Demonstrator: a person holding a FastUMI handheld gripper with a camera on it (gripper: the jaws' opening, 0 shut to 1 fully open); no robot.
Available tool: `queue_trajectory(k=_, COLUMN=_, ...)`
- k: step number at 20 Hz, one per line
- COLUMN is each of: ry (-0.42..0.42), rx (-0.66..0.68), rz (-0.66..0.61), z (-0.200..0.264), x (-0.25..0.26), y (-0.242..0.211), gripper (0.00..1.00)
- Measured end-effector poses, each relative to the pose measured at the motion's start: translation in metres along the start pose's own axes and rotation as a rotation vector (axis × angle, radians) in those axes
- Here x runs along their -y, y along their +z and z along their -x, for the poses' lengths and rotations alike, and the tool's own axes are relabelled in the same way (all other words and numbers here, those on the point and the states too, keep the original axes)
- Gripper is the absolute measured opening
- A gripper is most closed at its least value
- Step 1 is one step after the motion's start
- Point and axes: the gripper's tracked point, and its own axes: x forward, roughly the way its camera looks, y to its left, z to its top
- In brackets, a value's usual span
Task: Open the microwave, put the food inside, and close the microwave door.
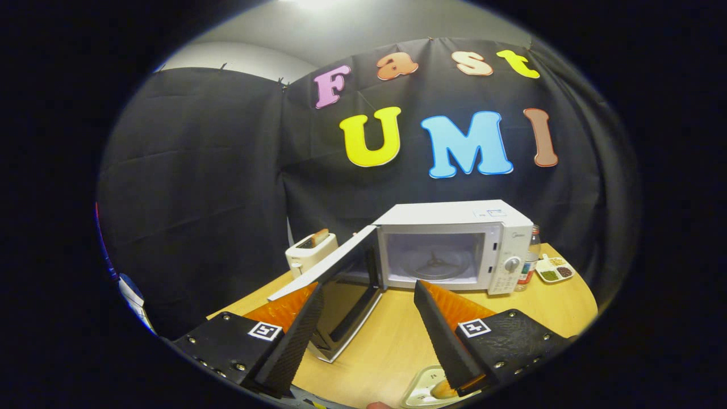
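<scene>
Toaster (309,251): left of centre, on the wooden table (392,341), a slice standing in its slot.
Microwave door (335,284): swung wide open to the left, reaching toward the left finger.
Gripper (369,295): fingers spread wide at the bottom, nothing between them but bare table.
Microwave (454,244): centre, cavity open beyond the fingers.
Food (443,391): in a pale tray (417,392), lowest centre, partly under the right finger.
Bottle (531,258): just right of the microwave.
Small dish (555,268): far right, divided compartments.

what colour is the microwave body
White, seen clearly in the gripper view: the microwave stands beyond the open gripper, its door swung open.
</scene>
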Motion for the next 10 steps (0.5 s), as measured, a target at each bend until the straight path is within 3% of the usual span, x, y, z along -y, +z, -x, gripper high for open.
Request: queue_trajectory(k=10, ry=-0.162, rx=-0.211, rz=-0.043, z=-0.004, x=0.084, y=-0.078, gripper=0.97)
